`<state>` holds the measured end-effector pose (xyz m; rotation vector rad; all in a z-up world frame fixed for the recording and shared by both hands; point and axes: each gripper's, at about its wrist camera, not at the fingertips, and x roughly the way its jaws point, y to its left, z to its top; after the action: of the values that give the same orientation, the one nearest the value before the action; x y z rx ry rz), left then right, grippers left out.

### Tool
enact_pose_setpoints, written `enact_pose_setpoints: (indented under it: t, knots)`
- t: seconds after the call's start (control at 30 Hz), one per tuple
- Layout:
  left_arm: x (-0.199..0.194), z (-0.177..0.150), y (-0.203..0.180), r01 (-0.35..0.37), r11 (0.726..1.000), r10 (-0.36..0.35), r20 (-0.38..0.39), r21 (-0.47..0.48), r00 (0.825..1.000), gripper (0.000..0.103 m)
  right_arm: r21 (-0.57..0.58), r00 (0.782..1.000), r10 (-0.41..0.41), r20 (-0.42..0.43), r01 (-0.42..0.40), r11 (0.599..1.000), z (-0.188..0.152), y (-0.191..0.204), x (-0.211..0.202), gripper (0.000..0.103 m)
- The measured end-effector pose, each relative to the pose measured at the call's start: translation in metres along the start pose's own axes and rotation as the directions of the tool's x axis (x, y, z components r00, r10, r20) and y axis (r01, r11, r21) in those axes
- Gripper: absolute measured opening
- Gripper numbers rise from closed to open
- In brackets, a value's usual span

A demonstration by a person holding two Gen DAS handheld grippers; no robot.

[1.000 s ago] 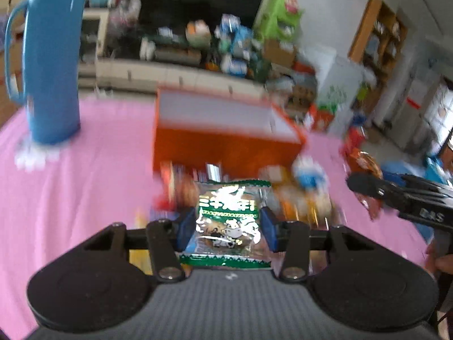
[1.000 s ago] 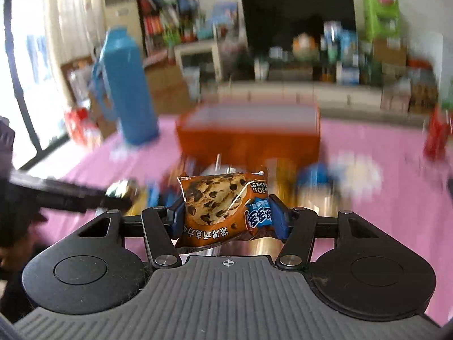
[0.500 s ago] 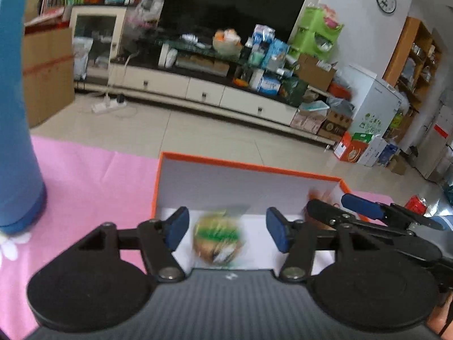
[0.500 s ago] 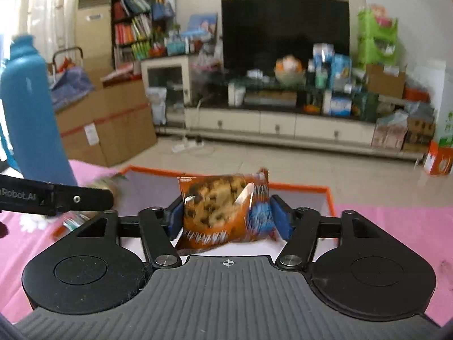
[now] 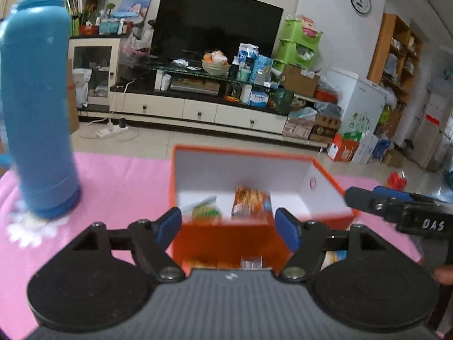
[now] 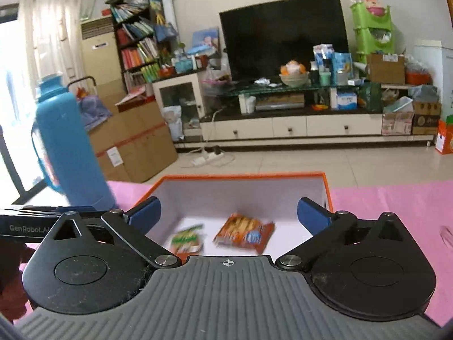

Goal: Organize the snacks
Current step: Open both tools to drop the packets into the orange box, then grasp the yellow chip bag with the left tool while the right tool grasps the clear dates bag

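Hovering at the box with both packets dropped inside, left hand-held gripper and right hand-held gripper, jaws just opened and empty, should back straight off.

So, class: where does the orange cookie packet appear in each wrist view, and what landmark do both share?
Left wrist: cookie packet mid-frame, inside the orange box, between the fingertips.
Right wrist: cookie packet lower centre, on the box floor.
Shared landmark: blue flask, left of the box.
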<state>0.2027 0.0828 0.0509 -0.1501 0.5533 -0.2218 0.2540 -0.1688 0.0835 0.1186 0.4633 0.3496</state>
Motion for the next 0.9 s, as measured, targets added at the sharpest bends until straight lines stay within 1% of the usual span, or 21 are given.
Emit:
enact_pose_setpoints:
  t: [0.07, 0.13, 0.2, 0.27, 0.33, 0.37, 0.4, 0.43, 0.5, 0.57, 0.63, 0.7, 0.77, 0.8, 0.83, 0.87, 0.9]
  knots:
    - [-0.024, -0.026, 0.001, -0.035, 0.999, 0.036, -0.026, 0.019, 0.999, 0.073, 0.031, 1.0, 0.003, -0.014, -0.002, 1.0, -0.025, 0.002, -0.027, 0.097]
    - [-0.046, -0.051, 0.004, -0.081, 0.996, 0.082, -0.044, 0.024, 0.996, 0.073, 0.079, 0.999, 0.005, -0.051, -0.001, 0.997, -0.054, 0.001, -0.05, 0.097]
    - [-0.071, -0.082, 0.006, -0.136, 0.991, 0.136, -0.065, 0.007, 0.989, 0.073, 0.128, 0.996, -0.007, -0.094, 0.019, 0.992, -0.085, -0.001, -0.071, 0.097]
    - [-0.091, -0.109, 0.007, -0.176, 0.984, 0.172, -0.096, -0.028, 0.98, 0.073, 0.173, 0.989, -0.015, -0.145, 0.04, 0.984, -0.113, -0.005, -0.089, 0.097]
    - [-0.104, -0.129, 0.006, -0.183, 0.981, 0.174, -0.124, -0.065, 0.977, 0.073, 0.216, 0.984, -0.03, -0.178, 0.069, 0.974, -0.136, -0.011, -0.106, 0.097]
    - [-0.107, -0.136, 0.004, -0.165, 0.982, 0.151, -0.14, -0.092, 0.979, 0.073, 0.238, 0.982, -0.032, -0.188, 0.077, 0.968, -0.144, -0.014, -0.113, 0.097]
    - [-0.106, -0.14, 0.0, -0.122, 0.986, 0.103, -0.159, -0.111, 0.982, 0.073, 0.256, 0.98, -0.026, -0.196, 0.076, 0.964, -0.151, -0.016, -0.118, 0.097]
    - [-0.104, -0.143, -0.004, -0.075, 0.99, 0.053, -0.18, -0.119, 0.982, 0.073, 0.269, 0.979, -0.019, -0.203, 0.074, 0.96, -0.155, -0.017, -0.122, 0.097]
    - [-0.095, -0.142, -0.021, -0.016, 0.992, -0.009, -0.197, -0.123, 0.98, 0.073, 0.265, 0.977, -0.018, -0.212, 0.076, 0.961, -0.163, -0.017, -0.128, 0.097]
    - [-0.087, -0.139, -0.037, 0.05, 0.991, -0.076, -0.209, -0.128, 0.975, 0.073, 0.241, 0.975, -0.031, -0.22, 0.085, 0.967, -0.164, -0.015, -0.129, 0.097]
    - [-0.077, -0.135, -0.057, 0.118, 0.987, -0.139, -0.222, -0.108, 0.965, 0.073, 0.232, 0.974, -0.062, -0.219, 0.113, 0.966, -0.165, -0.018, -0.133, 0.097]
    - [-0.061, -0.13, -0.077, 0.128, 0.989, -0.143, -0.24, -0.076, 0.96, 0.073, 0.253, 0.974, -0.098, -0.205, 0.149, 0.956, -0.164, -0.03, -0.139, 0.097]
    - [-0.043, -0.13, -0.089, 0.122, 0.991, -0.131, -0.243, -0.054, 0.961, 0.073, 0.303, 0.974, -0.123, -0.19, 0.177, 0.936, -0.163, -0.046, -0.146, 0.097]
    - [-0.034, -0.131, -0.092, 0.112, 0.992, -0.122, -0.249, -0.053, 0.961, 0.069, 0.341, 0.975, -0.124, -0.186, 0.183, 0.922, -0.164, -0.054, -0.149, 0.097]
    - [-0.025, -0.132, -0.094, 0.112, 0.992, -0.124, -0.256, -0.059, 0.959, 0.061, 0.378, 0.976, -0.117, -0.182, 0.179, 0.908, -0.166, -0.061, -0.151, 0.097]
    - [-0.018, -0.134, -0.093, 0.126, 0.989, -0.141, -0.272, -0.071, 0.952, 0.048, 0.411, 0.978, -0.108, -0.178, 0.173, 0.895, -0.167, -0.068, -0.154, 0.097]
    - [-0.013, -0.135, -0.092, 0.132, 0.987, -0.155, -0.291, -0.094, 0.944, 0.047, 0.438, 0.98, -0.102, -0.173, 0.17, 0.883, -0.168, -0.074, -0.157, 0.097]
